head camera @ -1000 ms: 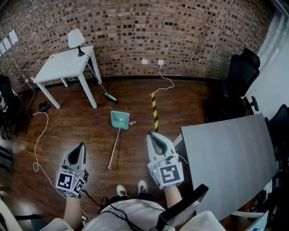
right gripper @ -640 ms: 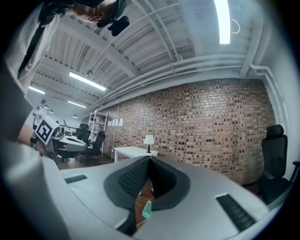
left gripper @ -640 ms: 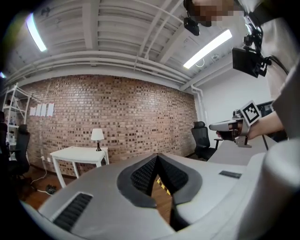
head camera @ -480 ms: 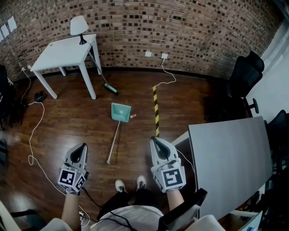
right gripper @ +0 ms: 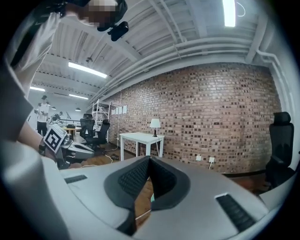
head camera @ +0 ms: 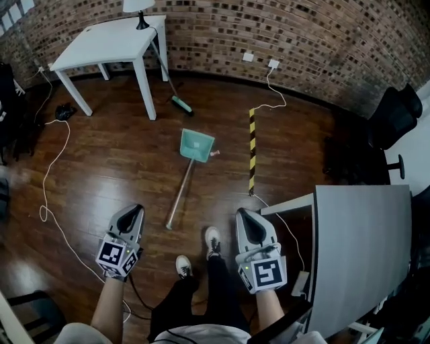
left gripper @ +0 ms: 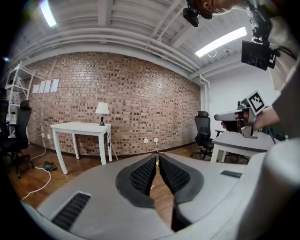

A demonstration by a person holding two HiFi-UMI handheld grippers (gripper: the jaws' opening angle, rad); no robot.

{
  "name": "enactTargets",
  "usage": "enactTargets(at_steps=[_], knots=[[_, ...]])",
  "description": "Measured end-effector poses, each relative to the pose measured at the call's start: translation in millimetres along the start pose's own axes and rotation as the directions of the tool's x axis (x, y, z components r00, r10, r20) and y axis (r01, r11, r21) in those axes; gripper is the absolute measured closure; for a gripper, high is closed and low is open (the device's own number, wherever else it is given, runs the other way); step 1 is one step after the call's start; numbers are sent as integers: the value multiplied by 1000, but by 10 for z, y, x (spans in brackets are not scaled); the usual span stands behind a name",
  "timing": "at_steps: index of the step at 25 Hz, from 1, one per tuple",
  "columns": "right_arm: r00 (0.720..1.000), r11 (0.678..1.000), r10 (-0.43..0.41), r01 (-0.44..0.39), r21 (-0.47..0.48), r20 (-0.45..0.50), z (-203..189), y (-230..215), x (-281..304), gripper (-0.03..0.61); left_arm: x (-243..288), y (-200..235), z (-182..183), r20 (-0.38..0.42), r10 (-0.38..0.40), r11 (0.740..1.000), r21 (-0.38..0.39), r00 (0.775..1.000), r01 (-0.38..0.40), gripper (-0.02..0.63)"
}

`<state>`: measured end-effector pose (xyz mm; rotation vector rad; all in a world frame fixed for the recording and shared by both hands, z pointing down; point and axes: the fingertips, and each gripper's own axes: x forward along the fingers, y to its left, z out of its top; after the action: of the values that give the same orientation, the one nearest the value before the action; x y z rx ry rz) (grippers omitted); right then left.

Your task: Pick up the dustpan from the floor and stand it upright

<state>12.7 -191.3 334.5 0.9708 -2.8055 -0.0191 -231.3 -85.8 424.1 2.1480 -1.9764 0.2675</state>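
The teal dustpan [head camera: 197, 146] lies flat on the wooden floor, its long metal handle [head camera: 179, 195] running toward me. My left gripper [head camera: 134, 209] hovers left of the handle's near end, apart from it; its jaws are opening by a thin slit with nothing between them [left gripper: 157, 161]. My right gripper [head camera: 246, 216] hangs right of the handle, also apart from it. Its pads [right gripper: 150, 161] meet at the tips and hold nothing. Both point forward over the floor toward the brick wall.
A white table [head camera: 107, 44] with a lamp [head camera: 139, 7] stands at the back left, a broom head [head camera: 180, 103] beside it. A yellow-black strip [head camera: 252, 151] lies right of the dustpan. A grey table [head camera: 359, 248] is close on my right, a white cable [head camera: 54, 168] on the left.
Both grippers have sunk toward the floor and sit lower in the head view. The person has stepped forward, one foot now near the handle's end. The dustpan has not moved.
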Motion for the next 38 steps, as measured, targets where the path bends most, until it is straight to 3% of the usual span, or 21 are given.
enactTargets(at_steps=[9, 14, 18, 23, 30, 34, 38], knots=[[992, 997, 72, -68, 41, -100, -1246, 213, 583, 597, 525, 150, -1727, -182, 3, 999, -41, 983, -10, 537], [981, 993, 118, -113, 38, -156, -2153, 295, 773, 597, 755, 209, -3098, -253, 24, 996, -73, 967, -44, 521], [974, 991, 113, -95, 98, -199, -2697, 263, 889, 597, 884, 234, -4206, -340, 44, 984, -147, 939, -100, 511], [965, 986, 124, -93, 140, -233, -3343, 355, 997, 597, 996, 234, -5184, -416, 25, 951, -270, 909, -149, 486], [938, 982, 142, -94, 163, -317, -4176, 499, 1067, 597, 1182, 280, -5997, -464, 2, 943, -295, 886, -157, 457], [928, 982, 150, -100, 160, -341, -4435, 483, 1082, 597, 1270, 232, -6386, -492, -43, 937, -323, 869, -136, 415], [920, 984, 146, -98, 147, -363, -4633, 403, 1086, 597, 1322, 183, -6817, -536, -44, 935, -319, 843, -154, 414]])
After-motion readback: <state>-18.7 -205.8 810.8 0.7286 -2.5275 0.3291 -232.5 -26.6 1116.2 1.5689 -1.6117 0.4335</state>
